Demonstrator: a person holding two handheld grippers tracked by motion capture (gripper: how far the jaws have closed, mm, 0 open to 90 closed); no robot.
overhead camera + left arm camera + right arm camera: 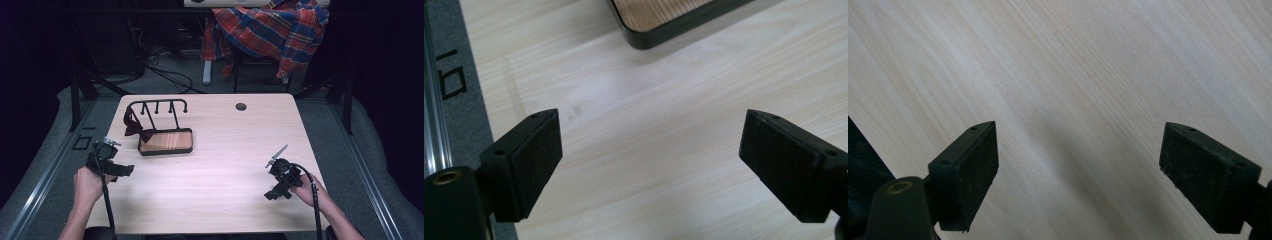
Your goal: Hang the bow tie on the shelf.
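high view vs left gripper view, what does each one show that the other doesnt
High view alone: the whole rack with its hooks, a dark red bow tie hanging at its left end, the right gripper over bare table, a plaid shirt on a chair behind, and the table's cable hole.

Left gripper view alone: the left gripper up close, jaws wide apart with nothing between them, and the floor strip beside the table edge.

Both: the light wood table and the rack's wooden tray base.
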